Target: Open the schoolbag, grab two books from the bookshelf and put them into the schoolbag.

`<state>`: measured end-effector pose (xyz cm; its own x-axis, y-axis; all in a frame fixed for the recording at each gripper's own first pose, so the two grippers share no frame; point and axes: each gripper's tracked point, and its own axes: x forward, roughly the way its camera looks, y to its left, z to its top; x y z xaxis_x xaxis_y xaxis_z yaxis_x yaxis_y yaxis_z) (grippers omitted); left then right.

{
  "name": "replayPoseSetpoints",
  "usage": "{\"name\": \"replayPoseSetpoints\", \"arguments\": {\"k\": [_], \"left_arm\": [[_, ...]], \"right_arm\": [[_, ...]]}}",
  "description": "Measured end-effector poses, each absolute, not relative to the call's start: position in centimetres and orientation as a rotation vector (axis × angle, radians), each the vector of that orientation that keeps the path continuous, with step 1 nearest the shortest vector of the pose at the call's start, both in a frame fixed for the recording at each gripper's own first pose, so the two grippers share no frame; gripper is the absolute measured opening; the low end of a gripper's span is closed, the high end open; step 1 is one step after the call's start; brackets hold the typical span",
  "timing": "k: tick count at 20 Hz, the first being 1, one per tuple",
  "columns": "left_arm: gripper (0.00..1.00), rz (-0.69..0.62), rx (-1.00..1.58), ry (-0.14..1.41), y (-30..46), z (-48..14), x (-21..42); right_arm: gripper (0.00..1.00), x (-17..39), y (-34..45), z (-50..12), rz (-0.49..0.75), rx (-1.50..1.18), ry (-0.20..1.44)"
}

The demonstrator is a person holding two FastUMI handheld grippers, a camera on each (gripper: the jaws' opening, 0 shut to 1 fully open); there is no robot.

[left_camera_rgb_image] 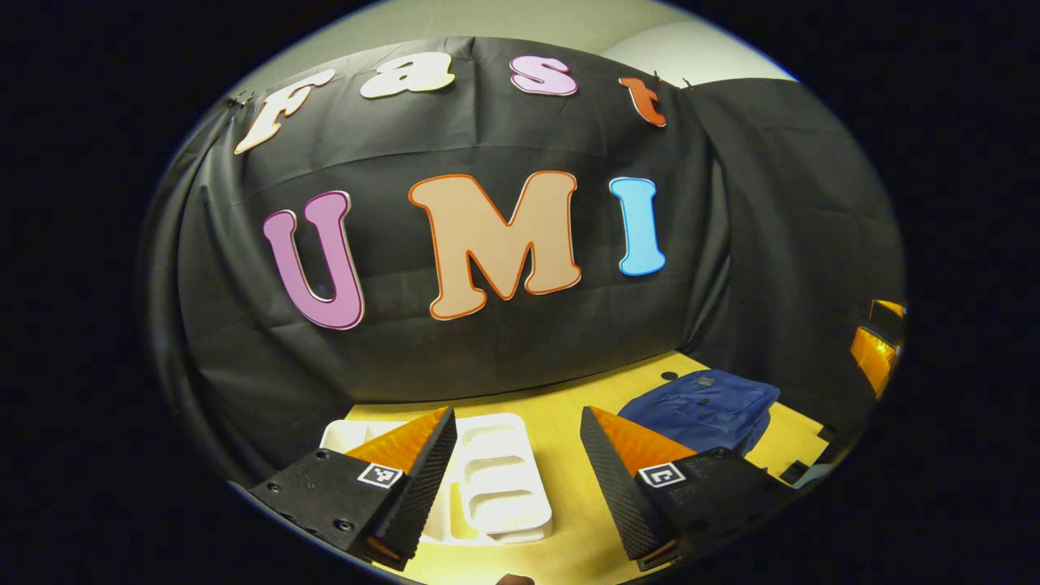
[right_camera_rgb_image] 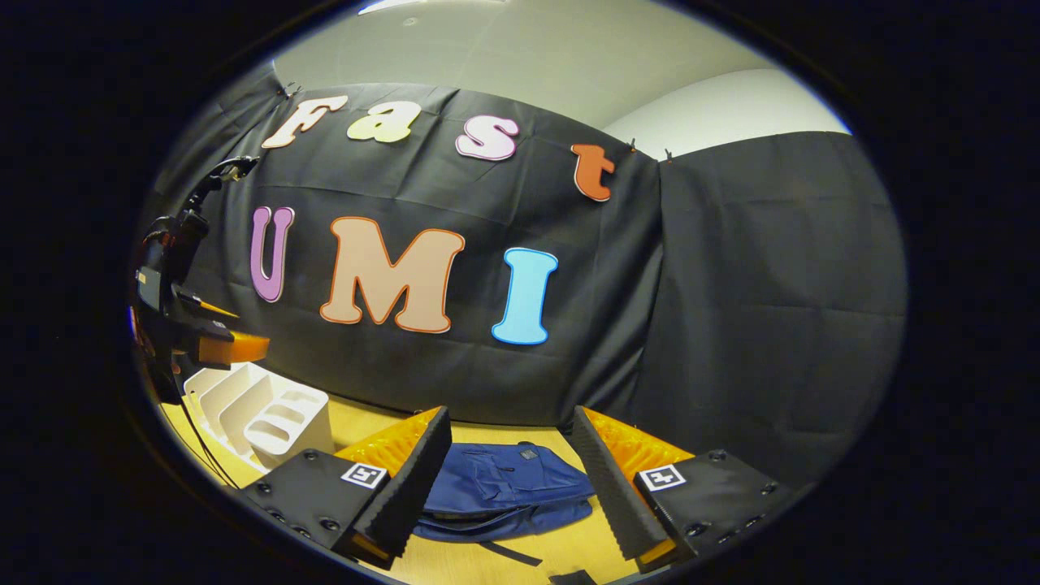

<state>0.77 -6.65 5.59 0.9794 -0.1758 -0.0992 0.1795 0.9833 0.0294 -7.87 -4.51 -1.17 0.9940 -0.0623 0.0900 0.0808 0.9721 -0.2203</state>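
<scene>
Your left gripper (left_camera_rgb_image: pixel 516 471) hangs with fingers spread over the yellow table (left_camera_rgb_image: pixel 569 422), a white rack (left_camera_rgb_image: pixel 496 475) just beyond. Your right gripper (right_camera_rgb_image: pixel 508 475) (also spread, holding nothing) frames the blue schoolbag (right_camera_rgb_image: pixel 508 487), lying flat near the black wall.

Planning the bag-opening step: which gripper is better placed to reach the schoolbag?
Right, probably. The right gripper, open, points at the blue schoolbag; the left gripper, open, faces the white bookshelf, with the bag off to its right.
</scene>
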Motion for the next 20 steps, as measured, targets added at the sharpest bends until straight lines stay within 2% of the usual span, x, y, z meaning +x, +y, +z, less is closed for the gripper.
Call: {"name": "replayPoseSetpoints", "arguments": {"k": [7, 8, 9, 10, 12, 14, 15, 16, 17, 19, 20], "left_arm": [[0.89, -0.248, 0.081, 0.11, -7.1, 5.3, 1.1], [0.89, -0.254, 0.085, 0.117, -6.9, 5.3, 1.2], [0.89, -0.253, 0.092, 0.123, -6.5, 5.3, 1.4], [0.89, -0.252, 0.1, 0.129, -6.0, 5.3, 1.3], [0.94, -0.268, 0.11, 0.132, -5.3, 5.7, 1.5], [0.94, -0.299, 0.111, 0.13, -4.9, 5.8, 1.6], [0.99, -0.315, 0.119, 0.129, -4.8, 5.8, 1.6], [0.93, -0.33, 0.132, 0.126, -4.7, 5.7, 1.8], [0.94, -0.345, 0.147, 0.123, -4.5, 5.6, 2.0], [0.93, -0.376, 0.155, 0.122, -4.5, 5.2, 2.2], [0.93, -0.392, 0.147, 0.123, -4.4, 5.0, 2.2]], "right_arm": [[1.0, -9.2, -5.4, -1.5, -0.173, -0.198, -0.061], [0.97, -9.5, -5.4, -1.8, -0.186, -0.197, -0.048], [1.0, -9.6, -5.2, -1.9, -0.195, -0.188, -0.04], [0.97, -9.5, -4.8, -1.8, -0.204, -0.171, -0.037], [1.0, -9.3, -4.2, -1.8, -0.226, -0.13, -0.032], [1.0, -9.3, -3.5, -1.8, -0.25, -0.112, -0.03], [0.97, -9.4, -3.3, -2.0, -0.267, -0.11, -0.026], [0.97, -9.9, -3.1, -2.1, -0.279, -0.107, -0.022], [1.0, -10.3, -2.9, -2.1, -0.291, -0.103, -0.02], [0.97, -10.9, -2.5, -2.2, -0.319, -0.099, -0.018], [1.0, -11.2, -2.5, -2.3, -0.332, -0.1, -0.015]]}}
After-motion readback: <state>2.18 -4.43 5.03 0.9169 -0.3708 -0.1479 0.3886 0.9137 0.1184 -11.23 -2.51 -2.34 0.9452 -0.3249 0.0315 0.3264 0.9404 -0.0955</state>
